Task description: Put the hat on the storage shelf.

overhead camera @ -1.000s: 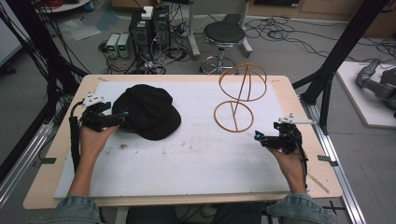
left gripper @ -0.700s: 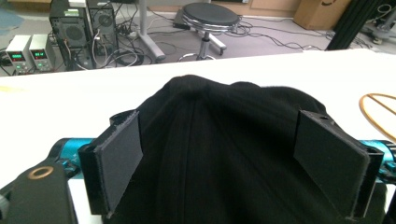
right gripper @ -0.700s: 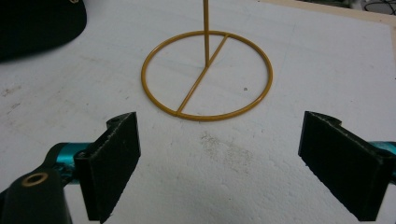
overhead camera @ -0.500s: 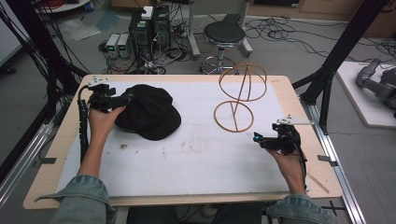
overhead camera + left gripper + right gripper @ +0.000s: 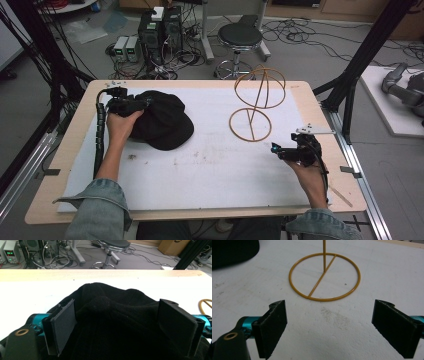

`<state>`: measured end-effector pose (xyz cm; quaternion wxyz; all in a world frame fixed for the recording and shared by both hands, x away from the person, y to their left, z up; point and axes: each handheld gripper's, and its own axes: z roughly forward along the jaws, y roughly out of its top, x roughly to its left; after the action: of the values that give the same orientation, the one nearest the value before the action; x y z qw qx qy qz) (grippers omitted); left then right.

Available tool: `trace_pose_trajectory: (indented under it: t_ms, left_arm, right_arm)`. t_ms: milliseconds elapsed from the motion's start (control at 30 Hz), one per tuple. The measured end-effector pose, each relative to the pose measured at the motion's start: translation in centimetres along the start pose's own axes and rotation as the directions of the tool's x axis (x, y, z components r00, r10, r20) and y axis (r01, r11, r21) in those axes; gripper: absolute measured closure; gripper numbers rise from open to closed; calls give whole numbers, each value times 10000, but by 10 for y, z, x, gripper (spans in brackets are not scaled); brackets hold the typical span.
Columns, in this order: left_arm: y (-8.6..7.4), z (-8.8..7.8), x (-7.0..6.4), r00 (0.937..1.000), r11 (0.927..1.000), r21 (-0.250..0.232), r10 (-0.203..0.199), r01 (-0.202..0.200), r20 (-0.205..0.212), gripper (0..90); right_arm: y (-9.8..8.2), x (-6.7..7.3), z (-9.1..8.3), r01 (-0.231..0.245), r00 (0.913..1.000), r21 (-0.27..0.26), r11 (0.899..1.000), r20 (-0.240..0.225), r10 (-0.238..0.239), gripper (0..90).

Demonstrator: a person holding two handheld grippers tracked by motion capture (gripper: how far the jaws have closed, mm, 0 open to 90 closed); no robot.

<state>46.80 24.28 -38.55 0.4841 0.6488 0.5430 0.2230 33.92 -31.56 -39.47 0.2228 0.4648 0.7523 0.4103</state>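
— Black jaws on the left gripper [image 5: 117,332], spread wide. What sits between them?

— A black hat [image 5: 162,120]. In the left gripper view its soft cloth fills the gap between the two pads, but they have not closed on it; cloth shows near both pad faces, and I can't tell whether either touches.

— Where does the hat lie?

— On the white mat [image 5: 200,165], at the far left of the table. The left gripper [image 5: 131,104] comes in at the hat's far-left edge, and the hat spreads away from it toward the table's middle and the near edge, its longer run going roughly left to right. I can't pick out a brim or a front.

— And the other hand?

— The right gripper [image 5: 285,151] rests near the right edge with its jaws also apart and nothing in them, pointing toward the wire stand [image 5: 255,107], whose round base [image 5: 324,277] lies just ahead of it. It is well apart from the hat, so the left hand is plainly the nearer.

— So the coming move?

— Likely a pinch on the cloth already between the left pads.
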Motion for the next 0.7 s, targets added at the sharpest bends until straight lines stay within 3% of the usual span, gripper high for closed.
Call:
trace_pose_trajectory:
  t_ms: [100,300,500,700]
  left_arm:
    - [-1,1,0,10000,10000,50,-25,26,-57,173]
    - [-3,3,4,10000,9990,439,1,3,-86,387]
    - [-3,2,5,9994,9965,769,342,-333,-101,596]
    - [-2,-1,1,9991,9963,761,406,-398,-96,675]
  right_arm:
    - [0,0,0,-10,10000,0,10000,-10,10,127]
    - [0,1,0,-41,10000,18,10000,-14,41,126]
    - [0,1,0,-31,10000,-30,10000,-35,31,127]
    - [0,1,-1,-29,10000,19,10000,-39,29,127]
